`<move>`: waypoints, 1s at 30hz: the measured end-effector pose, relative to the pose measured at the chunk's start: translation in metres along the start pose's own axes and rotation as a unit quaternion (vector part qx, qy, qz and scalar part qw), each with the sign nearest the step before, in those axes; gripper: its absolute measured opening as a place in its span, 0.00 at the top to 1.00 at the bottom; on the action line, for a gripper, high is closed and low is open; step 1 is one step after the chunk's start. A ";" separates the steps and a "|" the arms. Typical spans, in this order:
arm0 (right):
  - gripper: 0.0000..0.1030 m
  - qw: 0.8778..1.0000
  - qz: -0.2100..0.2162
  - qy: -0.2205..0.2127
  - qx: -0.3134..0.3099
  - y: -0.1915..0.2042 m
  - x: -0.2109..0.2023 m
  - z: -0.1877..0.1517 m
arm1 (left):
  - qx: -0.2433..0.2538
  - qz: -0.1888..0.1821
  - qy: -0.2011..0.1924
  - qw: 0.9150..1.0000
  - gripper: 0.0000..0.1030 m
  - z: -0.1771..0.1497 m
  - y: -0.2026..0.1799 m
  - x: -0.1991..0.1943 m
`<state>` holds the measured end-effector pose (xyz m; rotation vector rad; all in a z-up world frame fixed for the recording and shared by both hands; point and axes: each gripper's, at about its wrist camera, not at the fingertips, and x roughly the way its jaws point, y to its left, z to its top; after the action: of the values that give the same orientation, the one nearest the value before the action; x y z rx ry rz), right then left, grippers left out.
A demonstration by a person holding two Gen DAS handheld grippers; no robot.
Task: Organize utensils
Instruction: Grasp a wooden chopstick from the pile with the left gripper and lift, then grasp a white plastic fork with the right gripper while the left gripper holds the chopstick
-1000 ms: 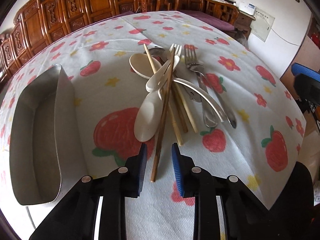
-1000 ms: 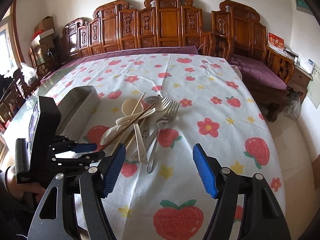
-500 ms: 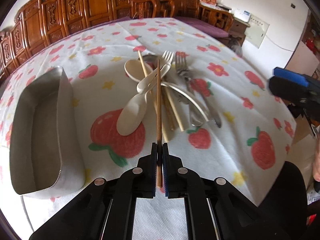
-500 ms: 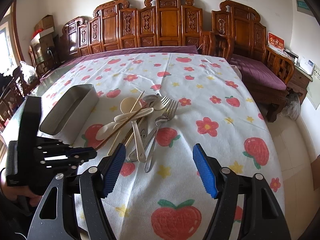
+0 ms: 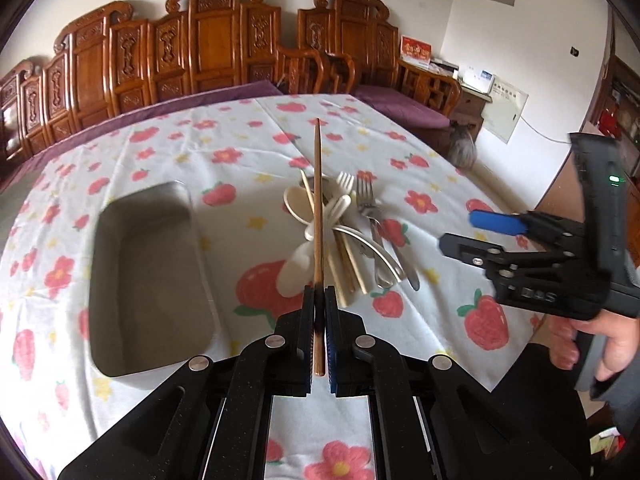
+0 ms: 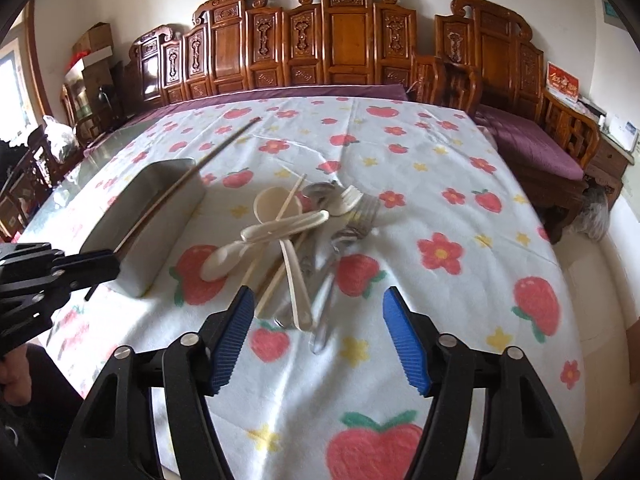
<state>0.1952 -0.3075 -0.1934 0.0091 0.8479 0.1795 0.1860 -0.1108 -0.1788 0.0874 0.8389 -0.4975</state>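
Left of centre frame: left gripper (image 5: 319, 322) fingers clamp chopstick (image 5: 317, 208), long axis pointing away; tray (image 5: 148, 276) lies leftward. Right gripper (image 6: 318, 334) fingers wide.

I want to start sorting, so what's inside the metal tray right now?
The metal tray shows only its bare floor in the left wrist view. From the right, its near wall hides the inside; the held chopstick crosses in front of it.

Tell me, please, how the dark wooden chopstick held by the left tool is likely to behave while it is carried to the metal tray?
The chopstick looks stiff: it juts straight out from the left tool without sagging. Pinched near one end only, it may pivot or slip between the pads. Being thin and probably light, it could bounce or roll when dropped into the metal tray.
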 end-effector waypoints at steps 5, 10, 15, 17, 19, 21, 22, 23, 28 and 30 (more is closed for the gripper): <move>0.35 1.000 0.012 0.005 -0.004 0.019 0.027 0.018 | -0.007 0.009 -0.016 1.000 0.96 0.002 0.016 -0.021; 0.36 1.000 0.009 0.017 -0.018 0.042 0.062 0.035 | -0.009 0.019 -0.026 0.999 0.96 0.007 0.029 -0.033; 0.37 0.999 -0.002 0.034 0.011 0.049 0.097 0.057 | -0.016 0.024 -0.034 0.999 0.96 0.008 0.039 -0.039; 0.39 0.999 -0.003 0.038 0.025 0.047 0.107 0.062 | -0.019 0.023 -0.035 0.999 0.96 0.008 0.042 -0.040; 0.43 0.998 -0.004 0.046 0.034 0.043 0.118 0.068 | -0.021 0.021 -0.036 0.999 0.96 0.007 0.044 -0.040; 0.45 0.998 -0.005 0.057 0.040 0.039 0.127 0.070 | -0.023 0.020 -0.036 0.999 0.96 0.007 0.047 -0.040; 0.46 0.997 -0.001 0.066 0.049 0.035 0.132 0.069 | -0.025 0.019 -0.036 0.999 0.96 0.006 0.049 -0.040; 0.46 0.995 0.005 0.074 0.060 0.031 0.135 0.069 | -0.027 0.017 -0.037 0.999 0.96 0.006 0.050 -0.040; 0.51 0.991 0.034 0.098 0.079 0.021 0.143 0.061 | -0.032 0.015 -0.041 0.999 0.96 0.005 0.056 -0.041; 0.53 0.993 0.035 0.088 0.077 0.021 0.139 0.061 | -0.033 0.014 -0.042 0.998 0.96 0.005 0.059 -0.042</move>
<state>0.3281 -0.2608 -0.2551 0.1701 1.0363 0.1828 0.1926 -0.0436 -0.1513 0.0169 0.7695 -0.4433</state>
